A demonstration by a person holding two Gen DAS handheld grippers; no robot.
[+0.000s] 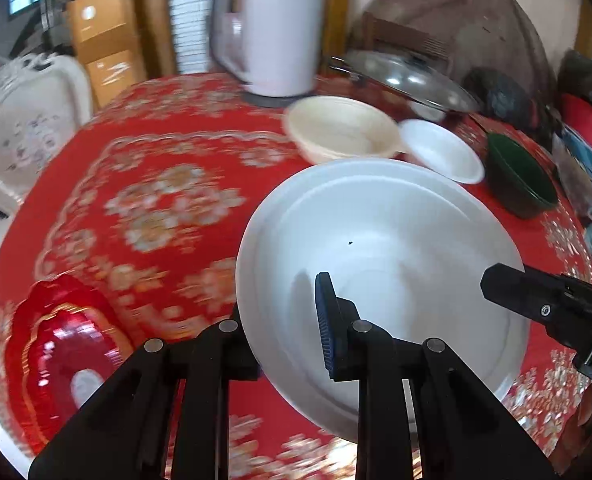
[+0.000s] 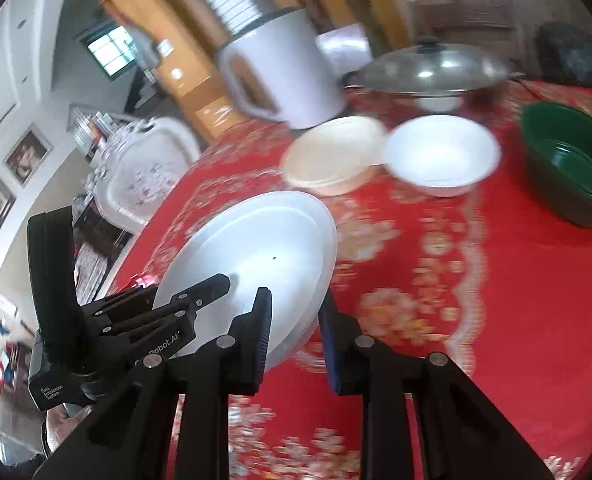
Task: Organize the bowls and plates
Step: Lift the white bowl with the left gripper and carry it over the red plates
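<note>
White plate (image 1: 395,248) is clamped at opposite rims by both claws.

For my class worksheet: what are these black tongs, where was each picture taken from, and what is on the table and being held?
A person holds a two-finger gripper in each hand; a camera on each looks along its fingers, giving one picture each. On the red tablecloth: kettle, cream bowl, small white bowl, green bowl, metal lid, red dish. The left gripper is shut on the rim of a large white plate; the right gripper straddles the opposite rim, grip unclear.
</note>
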